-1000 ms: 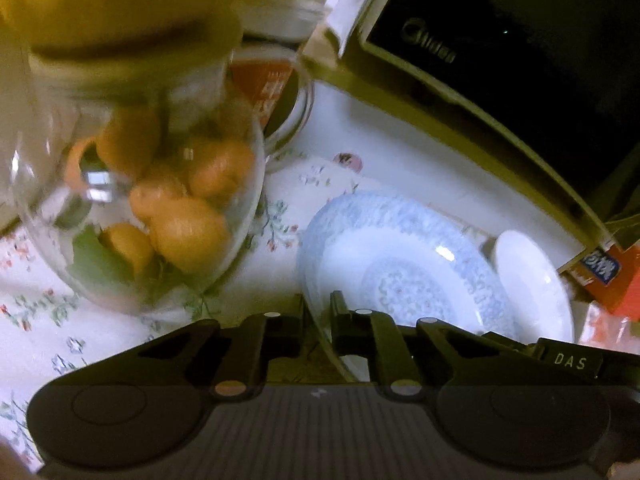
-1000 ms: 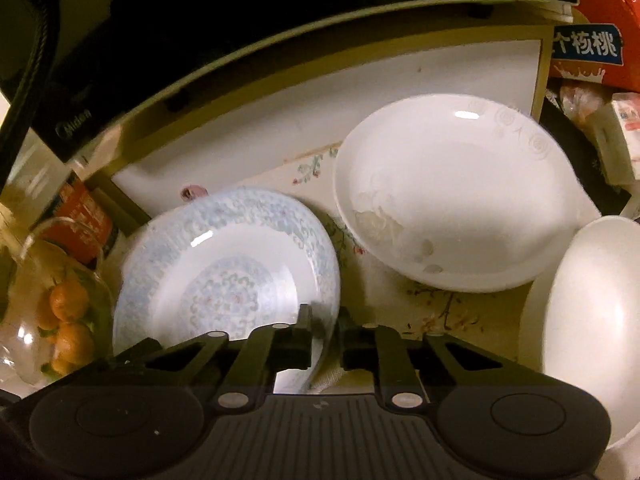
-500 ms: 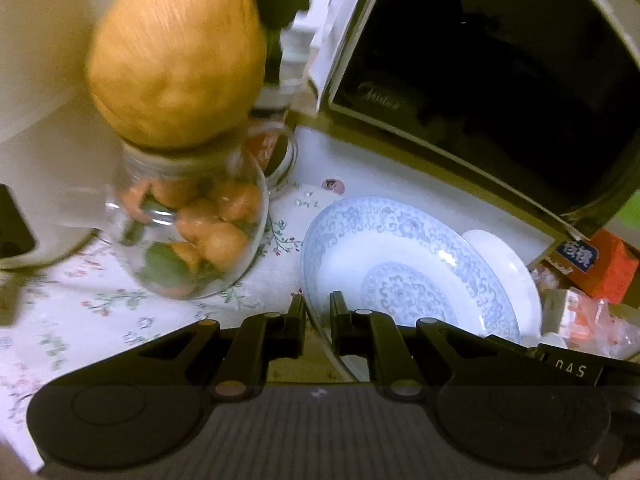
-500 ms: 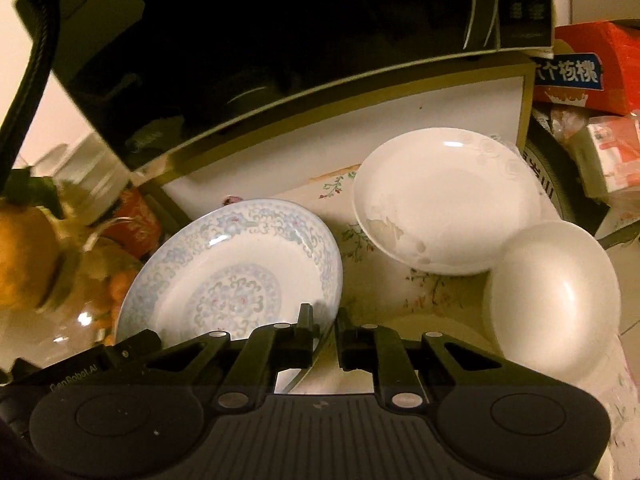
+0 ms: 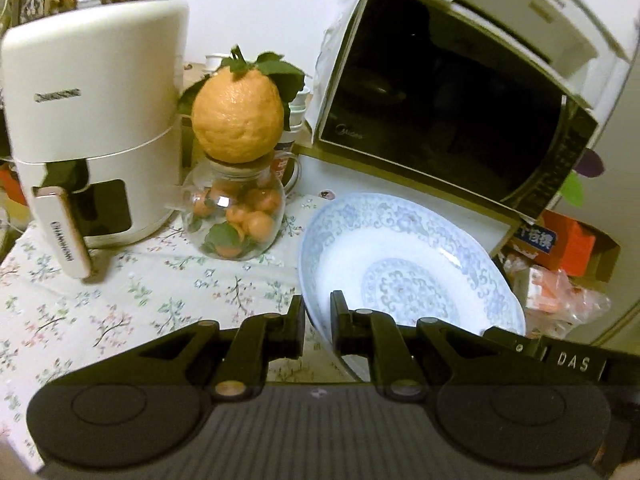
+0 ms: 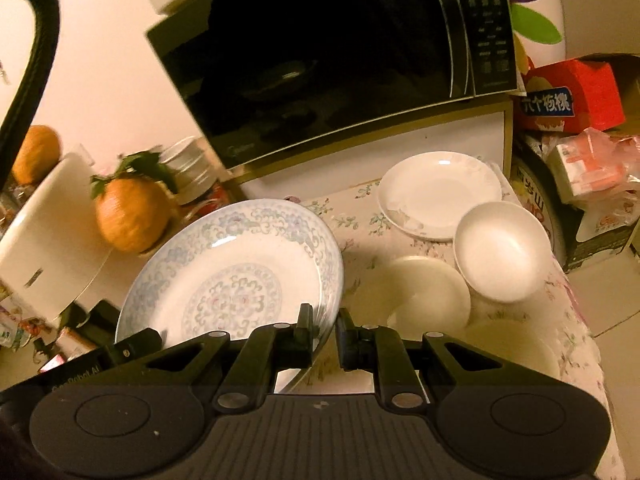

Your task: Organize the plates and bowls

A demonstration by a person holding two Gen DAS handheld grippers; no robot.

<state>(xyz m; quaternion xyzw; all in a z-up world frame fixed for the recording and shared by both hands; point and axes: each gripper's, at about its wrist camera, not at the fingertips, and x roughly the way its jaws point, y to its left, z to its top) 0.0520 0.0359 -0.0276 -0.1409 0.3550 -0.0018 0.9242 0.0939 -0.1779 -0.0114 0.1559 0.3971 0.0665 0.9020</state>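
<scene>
You've lifted the blue-patterned plate [image 5: 408, 264] off the tabletop [image 5: 132, 280].
Left claw [image 5: 317, 316] and right claw [image 6: 322, 326], tilted downward, pinch opposite rims.

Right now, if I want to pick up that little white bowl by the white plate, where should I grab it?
Probably by its rim. The small white bowl sits open side up and tilted, leaning on the dish beside it, so its raised thin edge is free. Come from above on the side away from the white plate, one finger inside and one outside. Its smooth round wall gives nothing else to pinch.
</scene>
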